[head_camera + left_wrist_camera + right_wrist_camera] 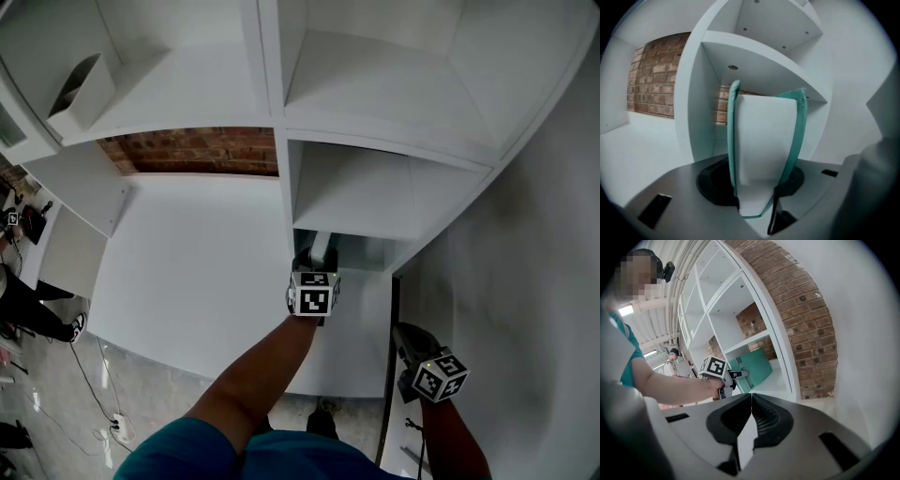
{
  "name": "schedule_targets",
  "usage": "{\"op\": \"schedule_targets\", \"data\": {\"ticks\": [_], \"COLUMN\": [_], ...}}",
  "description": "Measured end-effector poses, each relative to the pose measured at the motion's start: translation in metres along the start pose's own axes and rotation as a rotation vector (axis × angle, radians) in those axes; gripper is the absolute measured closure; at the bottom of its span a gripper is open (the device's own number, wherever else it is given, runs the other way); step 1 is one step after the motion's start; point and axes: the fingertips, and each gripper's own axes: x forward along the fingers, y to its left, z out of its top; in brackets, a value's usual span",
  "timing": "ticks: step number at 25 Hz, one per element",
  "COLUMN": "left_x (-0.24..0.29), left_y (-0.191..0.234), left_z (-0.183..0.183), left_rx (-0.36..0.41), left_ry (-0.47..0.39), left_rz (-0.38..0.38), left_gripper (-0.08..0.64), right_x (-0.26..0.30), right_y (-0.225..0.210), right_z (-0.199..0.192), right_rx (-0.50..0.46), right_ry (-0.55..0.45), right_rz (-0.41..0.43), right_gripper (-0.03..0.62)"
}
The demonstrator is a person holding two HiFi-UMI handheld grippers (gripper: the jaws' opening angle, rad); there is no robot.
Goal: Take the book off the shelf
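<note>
Head view: left gripper (317,258) is poked into the lower narrow compartment of the white shelf unit (281,84), marker cube facing the camera. Can't make out the book from here, the gripper covers it. Right gripper (412,342) is low at the right, outside the shelf and well apart from the left one. Brick wall (197,150) shows through the open back. A white bin (84,89) sits on an upper left shelf.

Left gripper view: left gripper (756,194) is clamped on the book (764,136), one pad against each teal cover. The white page edge faces the camera. The book stands roughly upright inside the compartment, under the shelf board (754,51).

Right gripper view: right gripper (751,401) has its jaws pressed together with nothing between them. Beyond it the left gripper (739,374) has its tips on the teal book (752,366), which leans in the bottom compartment, its lower edge on the shelf floor. Brick wall (806,319) to the right. A second person (672,363) stands in the background.
</note>
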Motion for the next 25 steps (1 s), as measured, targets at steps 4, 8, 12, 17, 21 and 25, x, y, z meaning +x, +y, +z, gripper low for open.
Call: {"op": "schedule_targets", "data": {"ticks": [4,8,12,17,21,25], "left_x": [-0.032,-0.071,-0.114,-0.174,-0.228,-0.279], "left_y": [0.005,0.009,0.009,0.018,0.025,0.038], "left_z": [-0.005,-0.015,-0.028,-0.032,-0.040,-0.033], "left_rx": [0.007,0.006,-0.003,-0.027,-0.018,-0.027], "left_ry": [-0.018,-0.006,0.016,0.026,0.036,-0.015], "left_rz": [-0.045,-0.089,-0.149,-0.158,-0.114,-0.037], "left_gripper": [0.393,0.393,0.393,0.393,0.393,0.393], "right_x": [0.000,-0.001,0.002,0.004,-0.002,-0.004], "right_y": [0.015,0.027,0.041,0.056,0.068,0.078], "right_z": [0.005,0.007,0.009,0.019,0.036,0.050], "right_rx": [-0.016,-0.039,-0.064,-0.111,-0.136,-0.160], "right_ry": [-0.002,0.008,0.019,0.032,0.022,0.015], "right_rz": [0.013,0.024,0.037,0.072,0.135,0.194], "right_gripper": [0.569,0.569,0.569,0.569,0.569,0.569]}}
